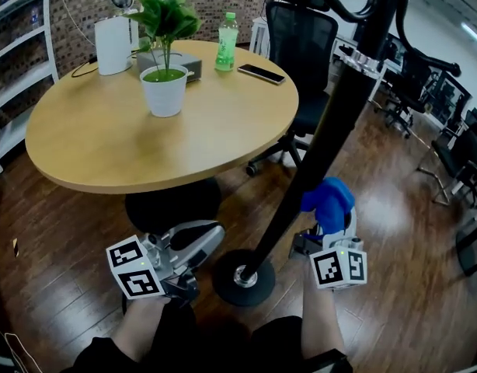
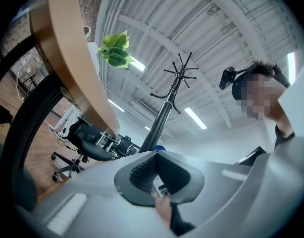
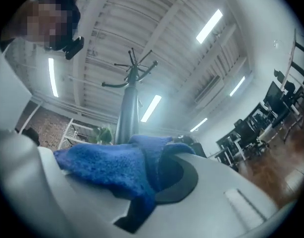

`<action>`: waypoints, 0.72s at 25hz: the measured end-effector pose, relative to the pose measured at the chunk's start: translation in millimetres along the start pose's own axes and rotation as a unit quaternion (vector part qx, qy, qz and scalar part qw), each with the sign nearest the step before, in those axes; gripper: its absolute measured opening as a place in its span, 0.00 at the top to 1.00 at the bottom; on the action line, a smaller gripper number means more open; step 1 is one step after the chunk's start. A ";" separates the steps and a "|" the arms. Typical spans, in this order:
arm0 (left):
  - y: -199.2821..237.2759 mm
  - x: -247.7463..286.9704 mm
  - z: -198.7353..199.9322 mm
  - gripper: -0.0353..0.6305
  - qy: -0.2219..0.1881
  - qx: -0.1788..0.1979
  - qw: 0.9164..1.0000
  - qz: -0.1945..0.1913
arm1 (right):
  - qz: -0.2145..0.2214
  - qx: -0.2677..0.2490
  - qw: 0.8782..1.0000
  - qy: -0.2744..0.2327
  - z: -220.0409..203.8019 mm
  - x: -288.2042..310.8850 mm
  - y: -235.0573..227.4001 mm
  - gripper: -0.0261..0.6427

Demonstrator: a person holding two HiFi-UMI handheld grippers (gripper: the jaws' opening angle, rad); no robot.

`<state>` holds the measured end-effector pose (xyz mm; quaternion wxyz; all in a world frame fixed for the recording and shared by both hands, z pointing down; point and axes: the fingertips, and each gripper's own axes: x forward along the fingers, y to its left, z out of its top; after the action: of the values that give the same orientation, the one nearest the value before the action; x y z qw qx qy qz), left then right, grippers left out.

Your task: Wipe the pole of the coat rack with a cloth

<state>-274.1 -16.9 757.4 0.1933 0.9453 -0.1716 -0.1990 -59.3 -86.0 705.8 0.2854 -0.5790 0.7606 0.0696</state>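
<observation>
A dark wood floor (image 1: pixel 394 208) runs under an office with a round table and rolling chairs. Nearest, the left gripper (image 1: pixel 207 243) hangs low, jaws pressed together on nothing, just beside the coat rack's round base (image 1: pixel 244 278). On the base's other side the right gripper (image 1: pixel 332 224) is clenched on a blue cloth (image 1: pixel 329 199), which bunches over its jaws and sits against the lower pole (image 1: pixel 324 146). The cloth looks soft and light, so it should wrap the stiff, smooth pole easily. The rack is tall and may tip, so steadying it low seems wise. Farther off, a potted plant (image 1: pixel 164 90) stands near the table's (image 1: pixel 106 154) middle, with a green bottle (image 1: pixel 226 43) and a phone (image 1: pixel 260 73) by its far edge.
</observation>
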 end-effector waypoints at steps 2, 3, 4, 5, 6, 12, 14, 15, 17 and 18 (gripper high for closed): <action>-4.6 -2.0 12.6 0.94 -0.011 0.007 1.000 0.001 | 0.022 -0.015 0.999 -0.028 38.5 24.0 10.5 0.92; -7.5 -2.6 18.5 0.94 -0.015 0.011 1.000 0.000 | 0.034 -0.024 0.998 -0.040 56.8 35.2 17.3 0.92; -11.0 -3.4 23.5 0.94 -0.019 0.015 1.000 -0.001 | 0.046 -0.033 0.997 -0.051 73.9 45.2 24.6 0.93; -14.9 -4.5 28.0 0.94 -0.022 0.019 1.000 -0.002 | 0.057 -0.039 0.996 -0.060 89.6 53.8 31.7 0.93; -18.8 -6.3 32.1 0.94 -0.026 0.022 0.999 -0.002 | 0.067 -0.043 0.995 -0.068 103.9 61.1 37.8 0.94; -36.4 -14.9 51.4 0.94 -0.045 0.041 0.998 0.000 | 0.103 -0.048 0.989 -0.092 158.4 92.0 56.7 0.94; -37.8 -14.5 51.3 0.94 -0.044 0.044 0.998 0.001 | 0.109 -0.051 0.988 -0.096 160.4 93.1 57.4 0.94; -37.7 -14.0 50.5 0.94 -0.043 0.044 0.998 0.002 | 0.110 -0.055 0.988 -0.097 158.3 92.0 56.5 0.94; -35.4 -12.5 48.2 0.94 -0.042 0.043 0.998 0.005 | 0.108 -0.056 0.988 -0.095 146.7 88.1 50.3 0.94; -33.6 -11.6 46.3 0.94 -0.041 0.041 0.998 0.007 | 0.104 -0.049 0.989 -0.089 137.3 85.6 44.5 0.94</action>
<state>-296.3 3.2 707.3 0.1483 0.9423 -0.1940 -0.2288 -66.0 -83.9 538.1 0.3146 -0.5019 0.7836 0.1875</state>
